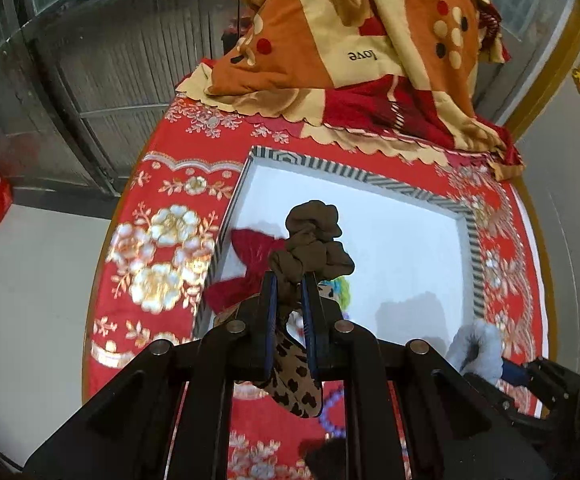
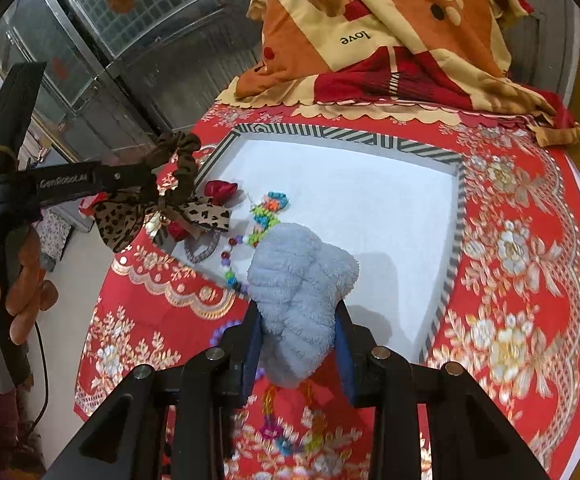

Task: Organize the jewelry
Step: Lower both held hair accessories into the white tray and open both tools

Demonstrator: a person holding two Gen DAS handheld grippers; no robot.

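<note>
Leopard bow (image 2: 122, 220) clearest (right view only).

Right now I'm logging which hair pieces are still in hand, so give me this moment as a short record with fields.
left tongs: shut on brown fabric scrunchie with leopard-print bow
right tongs: shut on fluffy pale-blue scrunchie
container: white tray with black-and-white striped rim
in tray: red bow, colourful bead string
surface: red floral cloth
behind tray: orange patterned blanket
</note>
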